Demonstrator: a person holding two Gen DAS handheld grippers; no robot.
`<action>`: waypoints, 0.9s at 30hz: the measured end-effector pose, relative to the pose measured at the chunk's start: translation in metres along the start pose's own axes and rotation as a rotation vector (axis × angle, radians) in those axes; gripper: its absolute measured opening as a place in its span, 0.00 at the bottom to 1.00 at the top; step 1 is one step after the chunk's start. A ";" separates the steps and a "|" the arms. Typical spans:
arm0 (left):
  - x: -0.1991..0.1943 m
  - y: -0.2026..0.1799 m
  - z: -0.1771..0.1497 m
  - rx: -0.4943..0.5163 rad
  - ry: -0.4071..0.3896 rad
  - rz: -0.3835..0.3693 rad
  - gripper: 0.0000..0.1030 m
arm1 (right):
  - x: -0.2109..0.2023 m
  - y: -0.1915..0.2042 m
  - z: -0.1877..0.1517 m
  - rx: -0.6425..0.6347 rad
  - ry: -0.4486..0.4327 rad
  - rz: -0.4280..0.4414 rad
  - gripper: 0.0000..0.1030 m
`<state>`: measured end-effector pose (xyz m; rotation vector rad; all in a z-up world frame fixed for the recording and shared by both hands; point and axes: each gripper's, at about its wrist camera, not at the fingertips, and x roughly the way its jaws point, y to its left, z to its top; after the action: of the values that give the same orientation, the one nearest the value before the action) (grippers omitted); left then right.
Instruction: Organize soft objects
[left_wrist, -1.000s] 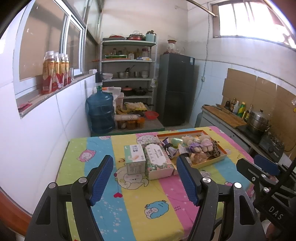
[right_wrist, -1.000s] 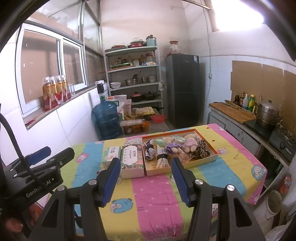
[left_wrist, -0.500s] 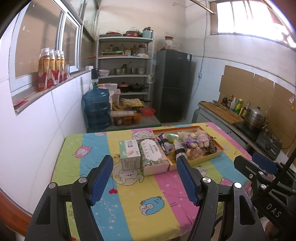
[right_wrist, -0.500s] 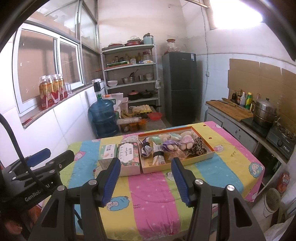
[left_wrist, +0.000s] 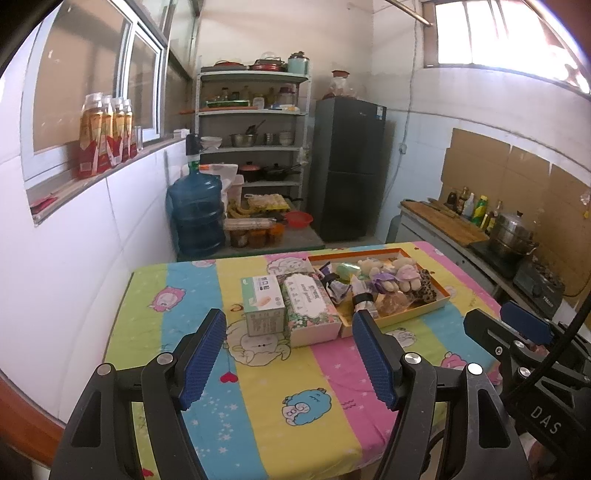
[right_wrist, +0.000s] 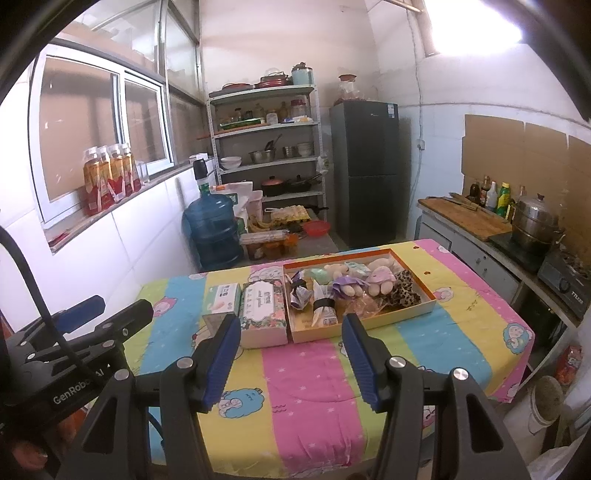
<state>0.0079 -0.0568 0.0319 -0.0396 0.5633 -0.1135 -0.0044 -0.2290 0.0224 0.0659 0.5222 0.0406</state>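
Kitchen interior with a table (left_wrist: 258, 406) under a striped cartoon-print cloth in green, blue, yellow and pink. Behind the table: a metal shelving unit (left_wrist: 255, 147) of pots and jars, a dark refrigerator (left_wrist: 347, 170), and a blue water jug (left_wrist: 197, 214) on the floor. Bottles (left_wrist: 105, 136) line the window sill at left; a counter with a steel steamer pot (left_wrist: 513, 232) runs along the right wall. On the cloth, a shallow orange-rimmed tray (left_wrist: 439, 301) holds the soft objects (left_wrist: 388, 280), a jumble of small plush toys and wrapped bundles. Touching the tray's left side is a floral tissue box (left_wrist: 310, 306), and just beside that a green-and-white carton (left_wrist: 262, 302). The left gripper (left_wrist: 288, 354) hovers above the near part of the table, jaws spread, nothing between them; the tray lies beyond its right finger. The right gripper (right_wrist: 288, 354), likewise spread and empty, faces the tray from the near edge, the soft objects lying ahead, well apart from its fingertips.
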 end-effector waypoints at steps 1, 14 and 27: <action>0.000 0.000 0.000 0.000 0.001 0.001 0.70 | 0.000 0.000 0.000 -0.001 0.000 0.001 0.55; 0.000 0.001 0.000 0.002 0.003 0.000 0.70 | 0.001 0.000 0.001 -0.002 0.002 0.001 0.55; 0.001 0.002 0.001 0.004 0.004 -0.001 0.70 | 0.002 -0.001 0.001 0.000 0.002 0.001 0.55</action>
<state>0.0091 -0.0544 0.0318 -0.0353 0.5670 -0.1159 -0.0025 -0.2297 0.0223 0.0662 0.5241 0.0419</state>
